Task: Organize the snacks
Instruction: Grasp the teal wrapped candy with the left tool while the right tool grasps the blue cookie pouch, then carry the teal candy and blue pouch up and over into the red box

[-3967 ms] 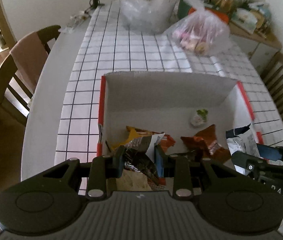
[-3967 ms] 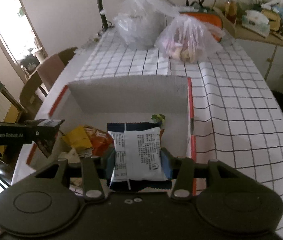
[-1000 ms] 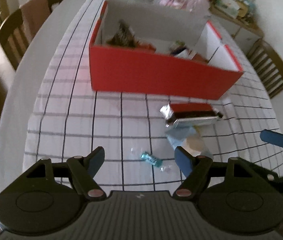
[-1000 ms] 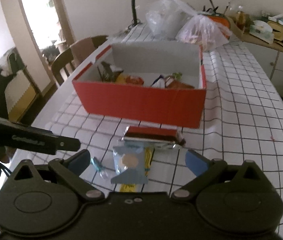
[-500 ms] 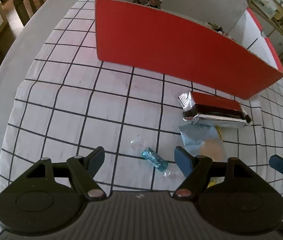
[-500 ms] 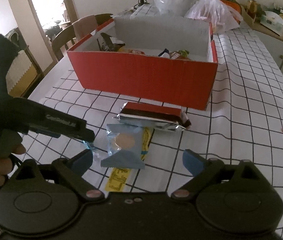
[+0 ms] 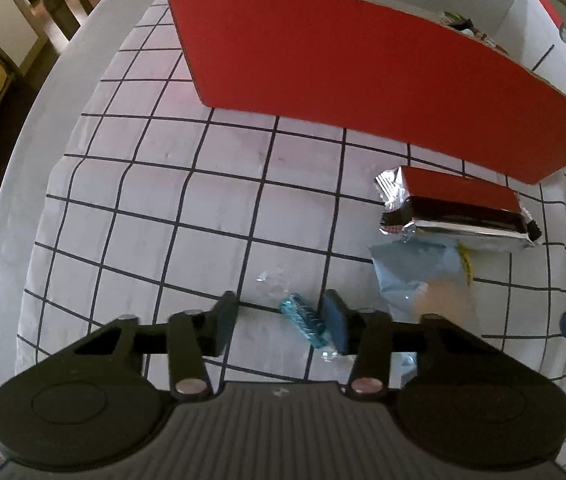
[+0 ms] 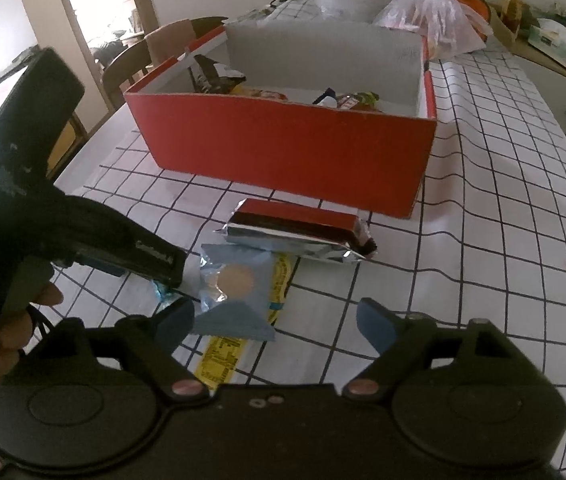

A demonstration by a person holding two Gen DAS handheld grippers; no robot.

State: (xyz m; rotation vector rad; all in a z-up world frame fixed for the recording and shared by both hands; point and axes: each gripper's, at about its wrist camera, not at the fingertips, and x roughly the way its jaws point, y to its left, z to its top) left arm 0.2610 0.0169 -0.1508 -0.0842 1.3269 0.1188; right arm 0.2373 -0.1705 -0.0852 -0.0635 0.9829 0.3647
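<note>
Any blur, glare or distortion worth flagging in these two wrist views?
Left wrist: the red box wall bows from fisheye distortion, the left gripper fingers and pale blue packet are slightly motion-smeared. Right wrist: the doorway top left is overexposed, the foil-wrapped bar glints, the near camera housing is dark.

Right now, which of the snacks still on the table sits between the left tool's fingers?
The small teal wrapped candy, against the left tool's right finger. The pale blue packet and the foil-wrapped red bar lie farther right, outside it.
</note>
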